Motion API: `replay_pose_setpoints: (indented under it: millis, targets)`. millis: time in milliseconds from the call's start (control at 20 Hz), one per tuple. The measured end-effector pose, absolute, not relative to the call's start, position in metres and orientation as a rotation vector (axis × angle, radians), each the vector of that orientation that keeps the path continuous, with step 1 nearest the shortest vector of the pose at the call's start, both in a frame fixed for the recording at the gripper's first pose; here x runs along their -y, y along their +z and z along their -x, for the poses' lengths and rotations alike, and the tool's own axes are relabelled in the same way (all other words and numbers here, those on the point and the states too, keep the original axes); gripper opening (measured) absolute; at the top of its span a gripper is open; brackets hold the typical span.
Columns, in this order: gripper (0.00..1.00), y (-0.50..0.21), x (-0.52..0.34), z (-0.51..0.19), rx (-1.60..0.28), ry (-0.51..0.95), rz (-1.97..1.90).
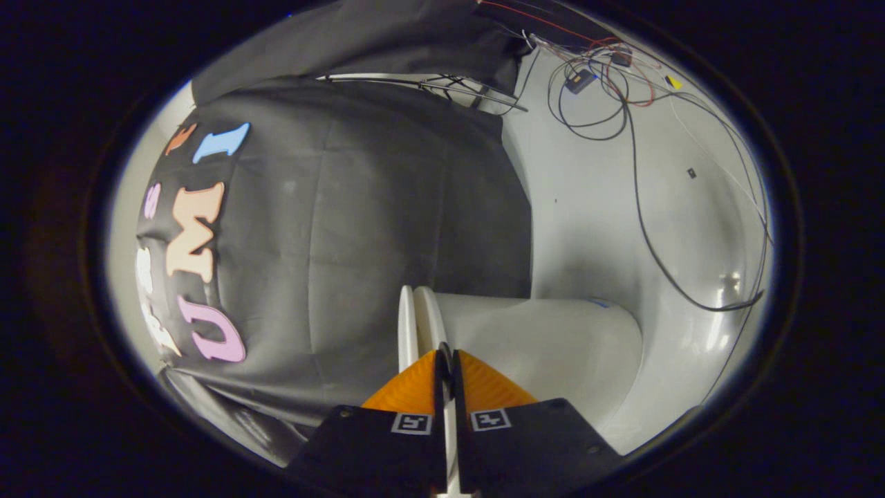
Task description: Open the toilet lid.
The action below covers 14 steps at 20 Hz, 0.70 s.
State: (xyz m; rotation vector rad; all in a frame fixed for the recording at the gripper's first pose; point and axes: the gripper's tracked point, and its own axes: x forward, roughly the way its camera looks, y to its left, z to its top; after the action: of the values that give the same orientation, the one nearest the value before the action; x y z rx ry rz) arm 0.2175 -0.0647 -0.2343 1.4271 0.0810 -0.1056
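Observation:
The view is rolled on its side. The white toilet lid (408, 325) shows edge-on as a thin rim just ahead of my fingers, with a second white rim, the seat (430, 321), close beside it. The rounded white toilet body (553, 342) spreads out from the seat's side. My gripper (446, 356) is shut, and a thin white strip of the lid's edge runs between the two fingers (415, 387), pinched by both. The part of the lid inside the grip is hidden.
The black cloth wall (359, 221) hangs close behind the lid. A white floor (608, 207) stretches beyond the toilet body, with loose black and red cables (639, 207) and a small black box (579, 80) lying on it. A thin metal stand (442, 84) leans by the cloth.

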Motion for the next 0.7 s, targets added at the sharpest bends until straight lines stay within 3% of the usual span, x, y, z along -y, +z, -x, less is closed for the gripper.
replay_pose_setpoints:
  millis: [150,700]
  targets:
    - [0.01,-0.231,0.062,-0.217,-0.078,-0.098,-1.394]
    - [0.01,-0.148,0.035,-0.21,-0.081,-0.093,-1.005]
